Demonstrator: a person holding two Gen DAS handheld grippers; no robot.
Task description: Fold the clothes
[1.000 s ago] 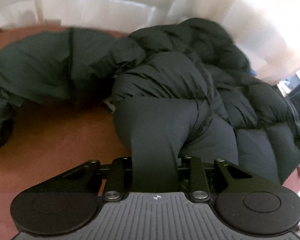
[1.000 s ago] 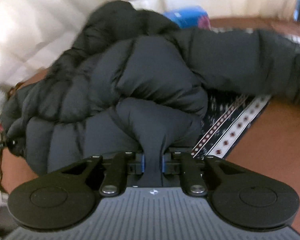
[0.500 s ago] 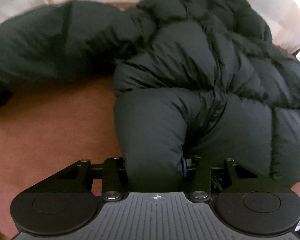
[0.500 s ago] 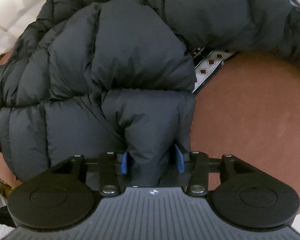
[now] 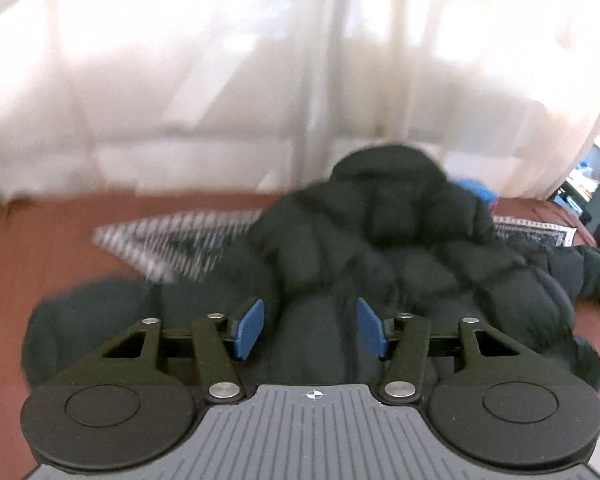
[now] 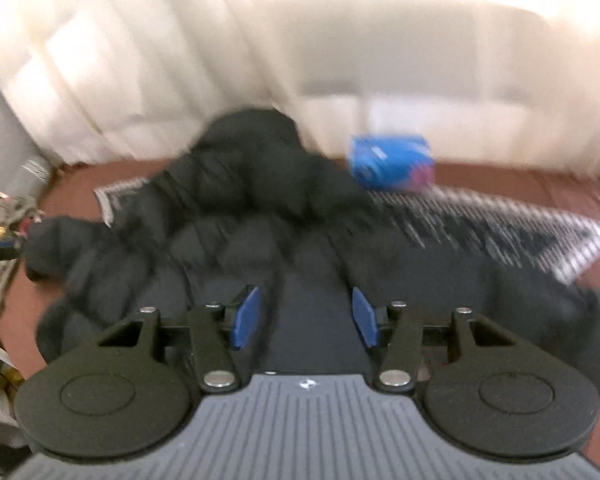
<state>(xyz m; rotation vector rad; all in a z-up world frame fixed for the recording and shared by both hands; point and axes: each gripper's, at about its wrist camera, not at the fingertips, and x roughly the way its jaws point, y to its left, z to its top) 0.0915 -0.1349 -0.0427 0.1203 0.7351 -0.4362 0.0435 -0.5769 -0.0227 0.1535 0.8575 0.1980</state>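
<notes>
1. Jacket (image 5: 400,248): one dark puffer jacket lies in a heap on the brown desk (image 5: 60,232).
2. One patterned cloth (image 6: 480,220) lies under the jacket, and one blue package (image 6: 390,168) stands behind the jacket.
3. The left hand-held gripper (image 5: 310,328) has its blue pads (image 5: 250,328) wide apart; jacket fabric shows between them, but the blur hides any contact.
4. The right hand-held gripper (image 6: 306,318) is likewise spread wide over the jacket and clamps nothing.

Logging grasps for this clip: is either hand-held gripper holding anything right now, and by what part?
Nothing is held. The left hand-held gripper and right hand-held gripper both stand open above the jacket, blue pads apart.
</notes>
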